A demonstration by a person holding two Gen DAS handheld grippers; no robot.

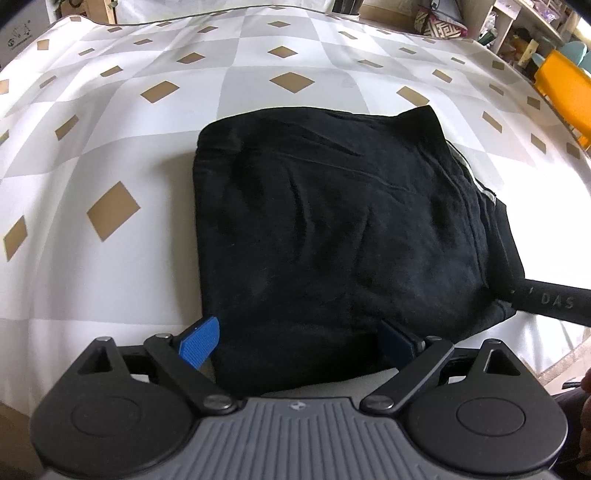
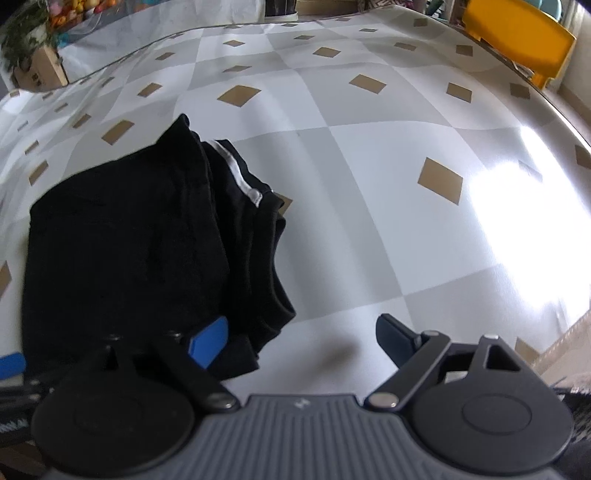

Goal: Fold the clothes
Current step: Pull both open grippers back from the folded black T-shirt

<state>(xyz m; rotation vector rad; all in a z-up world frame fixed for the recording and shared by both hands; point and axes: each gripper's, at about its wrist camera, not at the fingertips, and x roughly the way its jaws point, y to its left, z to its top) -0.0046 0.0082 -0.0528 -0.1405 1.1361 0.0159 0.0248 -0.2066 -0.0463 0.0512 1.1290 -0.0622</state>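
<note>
Checkered cloth, grey and white with tan diamonds, covers the surface (image 1: 110, 122); shelves and a yellow chair (image 2: 517, 33) stand beyond its far edge.

Black garment (image 1: 332, 221) lies on the near part of the surface as a compact, roughly square bundle, several layers stacked. From the right wrist view the layered edges (image 2: 258, 251) show along its right side, slightly stepped, with a strip of white trim.

Left hand-held gripper (image 1: 301, 341): jaws spread wide, straddling the bundle's near edge, pads not pressing on it as far as I can tell. Right hand-held gripper (image 2: 301, 341): jaws wide apart, nothing held, its left finger over the garment's near right corner and its right finger over bare cloth.

Judgement: folding looks essentially done. Remaining, perhaps: squaring the offset right-hand edges or smoothing the wrinkled top.
</note>
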